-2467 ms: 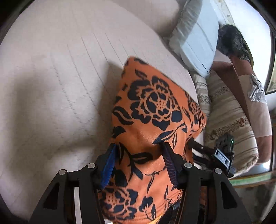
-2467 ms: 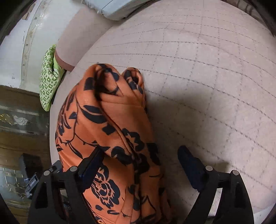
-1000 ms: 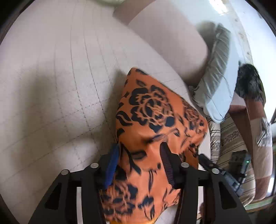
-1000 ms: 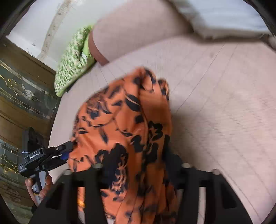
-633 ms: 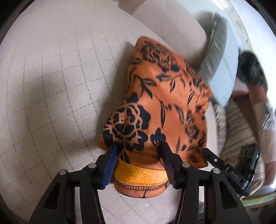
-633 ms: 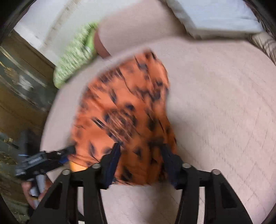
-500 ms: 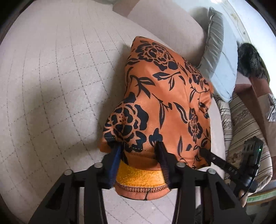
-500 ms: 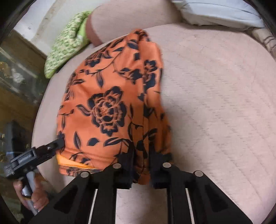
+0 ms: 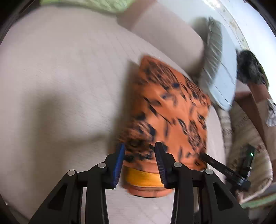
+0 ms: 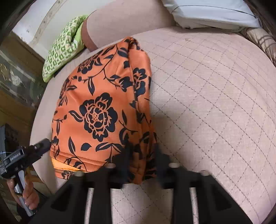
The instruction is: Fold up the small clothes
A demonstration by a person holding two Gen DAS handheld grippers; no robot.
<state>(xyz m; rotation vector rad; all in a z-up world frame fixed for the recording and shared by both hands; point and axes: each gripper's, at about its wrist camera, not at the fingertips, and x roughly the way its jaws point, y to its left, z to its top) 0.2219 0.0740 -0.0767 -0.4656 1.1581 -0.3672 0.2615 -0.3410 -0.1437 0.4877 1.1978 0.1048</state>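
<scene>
A: Where do we have the garment?

B: The orange floral garment (image 10: 101,112) lies folded on the quilted beige cushion (image 10: 215,103), stretching ahead of both tongs. Its near hem sits right at our fingertips, with a yellow inner band (image 9: 143,177) showing under the top layer.

A: What are the left tongs (image 9: 138,162) doing?

B: Their jaws are opening. They stand partly spread, and the near left corner of the cloth sits between the blue-ribbed pads (image 9: 119,163). The view is blurred, so we cannot tell whether the pads are touching the fabric; we see no firm pinch.

A: And the right tongs (image 10: 142,165)?

B: Also opening, partly spread. The bunched right edge of the garment lies between the two dark fingers (image 10: 162,162), which are smeared by motion. We see the cloth between them, but we cannot tell any contact.

A: Do we see each tool from the other side?

B: Yes. From the right wrist view the left tool's tip meets the garment's far-left corner, with a hand (image 10: 29,198) gripping its handle below. From the left wrist view the other tool's black finger reaches the hem's right corner.

A: Anything beyond the garment?

B: A green patterned cushion (image 10: 60,50) ahead to the left of the right tongs, and a pale grey pillow (image 10: 212,13) further ahead to their right
</scene>
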